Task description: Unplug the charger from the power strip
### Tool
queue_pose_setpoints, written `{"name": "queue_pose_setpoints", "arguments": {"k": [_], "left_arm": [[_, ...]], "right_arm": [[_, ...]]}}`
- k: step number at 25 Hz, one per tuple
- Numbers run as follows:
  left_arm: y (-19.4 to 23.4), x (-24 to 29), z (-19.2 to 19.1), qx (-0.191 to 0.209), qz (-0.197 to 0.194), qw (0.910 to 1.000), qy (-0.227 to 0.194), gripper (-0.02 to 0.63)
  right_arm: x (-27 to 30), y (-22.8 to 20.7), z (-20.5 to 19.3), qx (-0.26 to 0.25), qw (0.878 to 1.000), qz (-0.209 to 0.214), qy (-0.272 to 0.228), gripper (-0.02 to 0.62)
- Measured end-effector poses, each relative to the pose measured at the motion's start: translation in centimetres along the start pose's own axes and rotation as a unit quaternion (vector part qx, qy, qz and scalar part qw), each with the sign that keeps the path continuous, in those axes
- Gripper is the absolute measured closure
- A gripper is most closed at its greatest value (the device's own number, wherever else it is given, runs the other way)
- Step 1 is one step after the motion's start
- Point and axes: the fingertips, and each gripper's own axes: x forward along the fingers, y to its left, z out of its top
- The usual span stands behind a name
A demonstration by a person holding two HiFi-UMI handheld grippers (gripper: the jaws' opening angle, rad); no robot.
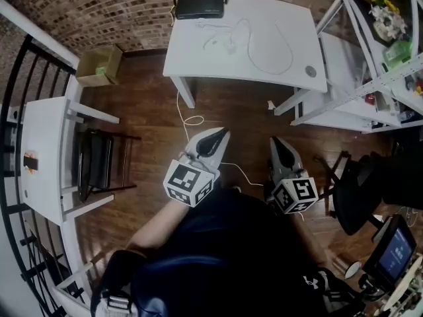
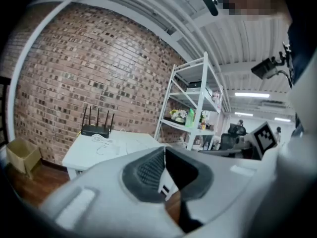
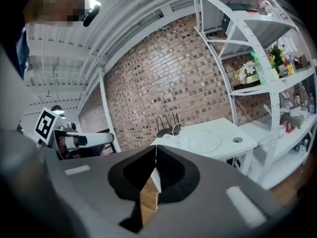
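Note:
A white table (image 1: 198, 61) stands ahead by the brick wall. A black router (image 1: 198, 6) sits at its back edge, and a thin white cable (image 1: 268, 55) lies looped on top. I cannot make out a power strip or a charger. My left gripper (image 1: 220, 135) and my right gripper (image 1: 277, 141) hover side by side over the wooden floor, well short of the table. Both are shut with nothing between the jaws. In the left gripper view the shut left gripper (image 2: 164, 150) faces the table (image 2: 124, 144) and router (image 2: 95, 130). In the right gripper view the shut right gripper (image 3: 156, 150) faces the same table (image 3: 220, 139).
A white cord (image 1: 187, 114) trails from the table to the floor. White shelving (image 1: 370, 78) stands at right, a cardboard box (image 1: 99, 65) at back left, a black chair (image 1: 99, 164) and white side desk (image 1: 43, 150) at left. An office chair (image 1: 357, 190) is at right.

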Motion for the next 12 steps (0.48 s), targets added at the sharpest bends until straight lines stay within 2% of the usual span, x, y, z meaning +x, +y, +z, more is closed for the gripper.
{"name": "queue_pose_setpoints", "arguments": {"k": [5,12], "left_arm": [[5.2,4.7,2.0,-0.01,-0.041,0.9991,-0.002,0.583],[12.5,7.8,3.0,-0.01,-0.054,0.9984,0.014,0.575]], "right_arm": [[6.2,-1.5,2.1,-0.009,0.999,-0.03,0.014,0.584],[14.3,-2.4,3.3,-0.051,0.996,-0.056,0.036,0.584]]}}
